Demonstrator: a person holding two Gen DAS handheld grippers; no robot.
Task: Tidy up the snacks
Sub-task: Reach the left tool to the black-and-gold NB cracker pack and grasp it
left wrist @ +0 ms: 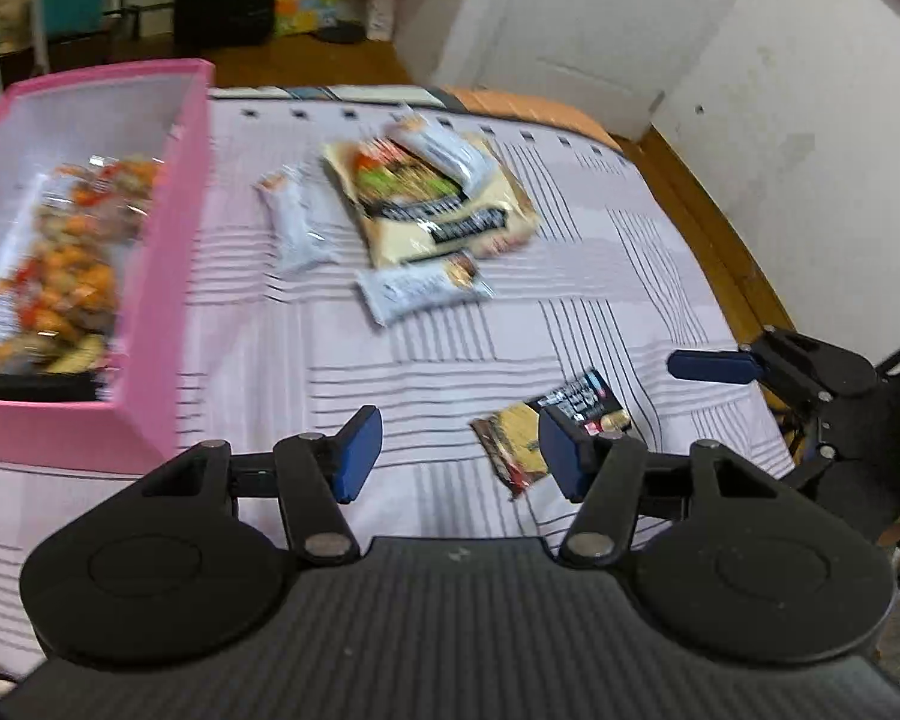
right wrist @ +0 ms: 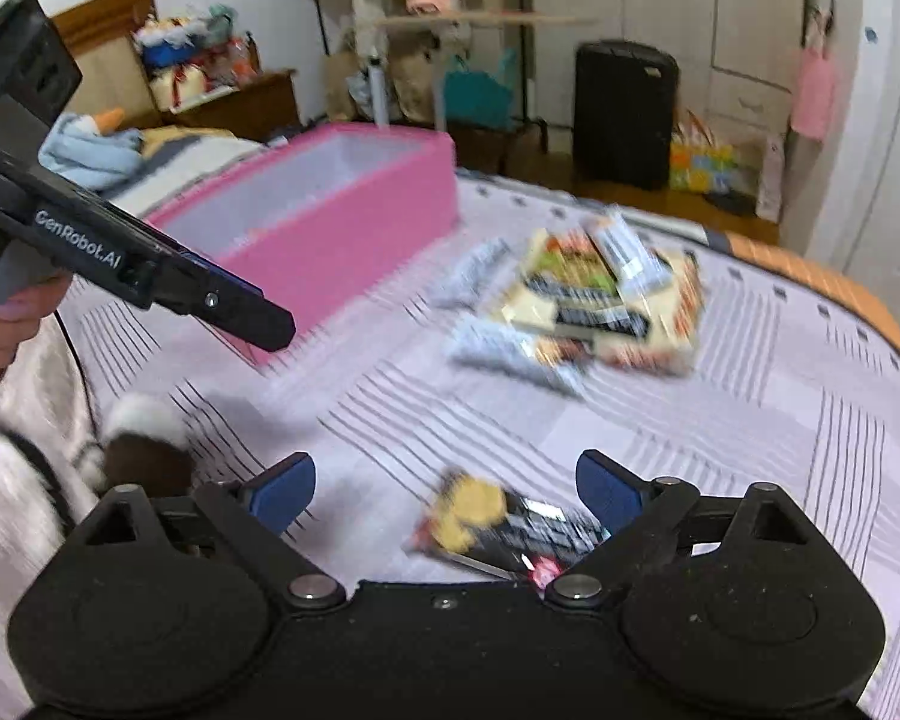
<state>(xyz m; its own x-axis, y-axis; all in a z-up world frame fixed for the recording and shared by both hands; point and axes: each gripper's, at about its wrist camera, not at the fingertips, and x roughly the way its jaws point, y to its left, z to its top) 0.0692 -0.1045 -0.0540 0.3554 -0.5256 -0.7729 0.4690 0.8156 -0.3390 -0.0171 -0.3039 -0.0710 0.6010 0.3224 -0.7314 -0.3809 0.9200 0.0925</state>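
Legibly, "GenRobot.AI" marks the left gripper [right wrist: 270, 330]; both grippers gape, holding nothing.

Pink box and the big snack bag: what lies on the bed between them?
One white bar wrapper lies between the pink box and the big bag, on striped sheet; clearest in the left wrist view.
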